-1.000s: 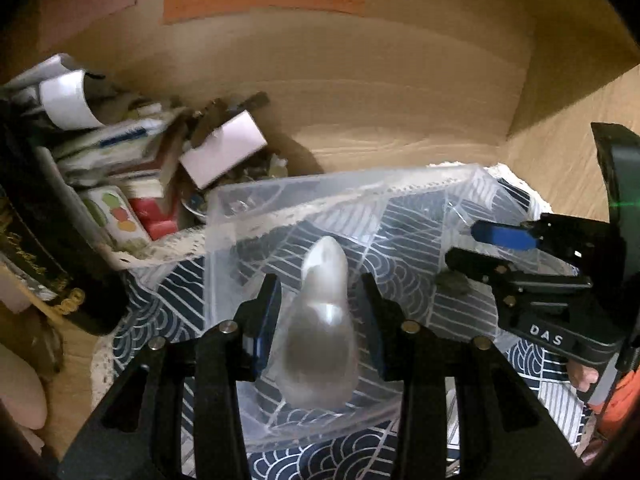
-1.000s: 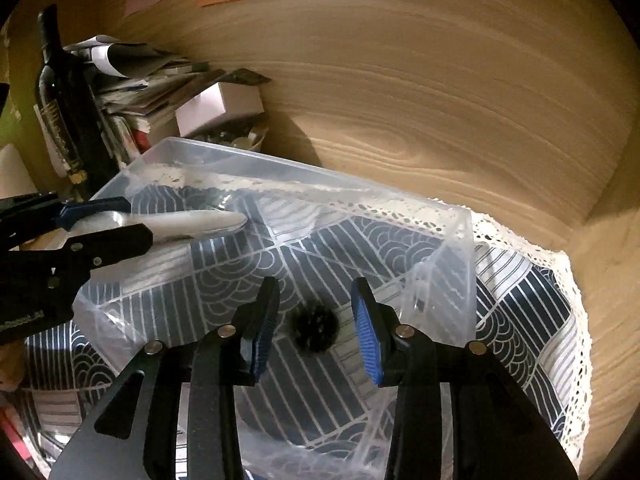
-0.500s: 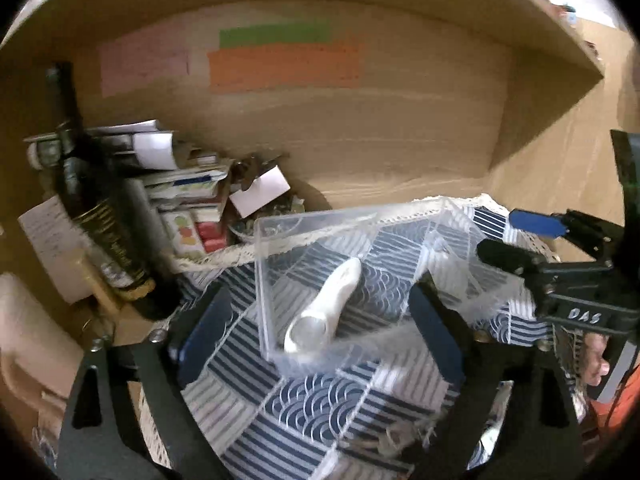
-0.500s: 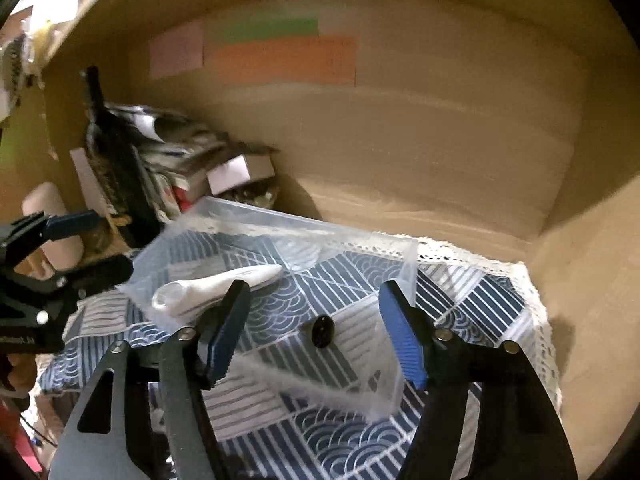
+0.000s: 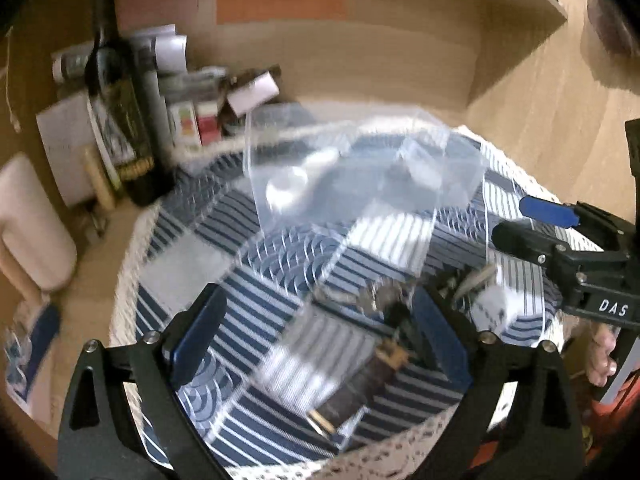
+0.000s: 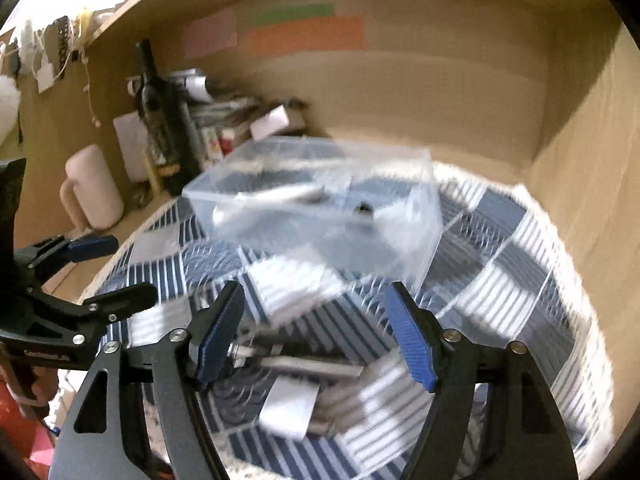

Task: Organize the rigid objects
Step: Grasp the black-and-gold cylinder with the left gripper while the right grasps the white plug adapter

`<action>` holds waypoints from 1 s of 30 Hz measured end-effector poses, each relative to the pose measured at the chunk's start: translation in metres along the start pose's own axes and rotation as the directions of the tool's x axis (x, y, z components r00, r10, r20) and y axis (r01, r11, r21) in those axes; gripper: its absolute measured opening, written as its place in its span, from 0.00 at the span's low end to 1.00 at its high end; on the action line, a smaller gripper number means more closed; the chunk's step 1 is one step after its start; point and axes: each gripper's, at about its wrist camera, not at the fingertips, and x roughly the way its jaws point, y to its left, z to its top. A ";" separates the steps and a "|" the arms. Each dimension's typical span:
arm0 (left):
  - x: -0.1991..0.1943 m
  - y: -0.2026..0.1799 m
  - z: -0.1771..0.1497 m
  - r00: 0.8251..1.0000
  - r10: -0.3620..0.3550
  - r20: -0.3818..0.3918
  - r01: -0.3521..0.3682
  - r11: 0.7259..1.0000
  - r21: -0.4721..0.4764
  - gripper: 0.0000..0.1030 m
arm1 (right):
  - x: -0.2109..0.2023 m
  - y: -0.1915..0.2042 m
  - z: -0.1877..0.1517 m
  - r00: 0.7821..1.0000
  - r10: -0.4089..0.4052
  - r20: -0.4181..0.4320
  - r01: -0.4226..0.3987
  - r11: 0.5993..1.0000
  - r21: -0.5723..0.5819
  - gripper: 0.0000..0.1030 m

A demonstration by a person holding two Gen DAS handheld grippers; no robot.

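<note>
The white shoe horn (image 5: 298, 182) lies in the clear box (image 5: 360, 168), pointing toward two o'clock, while both the left gripper (image 5: 316, 344) and the right gripper (image 6: 316, 340) are wide apart, gripping nothing.

A dark wine bottle (image 5: 120, 120) stands far ahead-left of the gripper, beside stacked papers (image 5: 168, 52); coloured notes (image 5: 280, 2) hang on the wall beyond.

A blue-and-white striped, wave-patterned cloth (image 5: 256, 300) lies under a clear box (image 6: 320, 216); the bottle (image 5: 120, 92) is dark.
</note>
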 end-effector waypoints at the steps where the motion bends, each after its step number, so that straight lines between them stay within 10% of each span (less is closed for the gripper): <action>1: 0.002 -0.002 -0.006 1.000 -0.005 -0.007 0.005 1.000 -0.002 0.93 | 0.001 0.001 -0.005 1.000 0.000 -0.008 0.000 1.000 0.005 0.68; 8: 0.023 -0.007 -0.035 0.995 -0.041 -0.086 0.039 0.999 -0.018 0.92 | 0.012 0.003 -0.041 0.995 0.010 -0.096 -0.006 0.999 0.039 0.68; 24: 0.019 -0.019 -0.056 0.998 -0.041 -0.039 0.042 0.999 0.024 0.23 | 0.019 -0.010 -0.060 0.992 0.000 -0.124 0.012 0.995 0.100 0.42; 30: 0.012 -0.008 -0.049 0.999 -0.032 -0.019 0.032 0.999 -0.007 0.22 | 0.007 -0.008 -0.052 0.997 -0.016 -0.079 0.023 0.996 0.082 0.42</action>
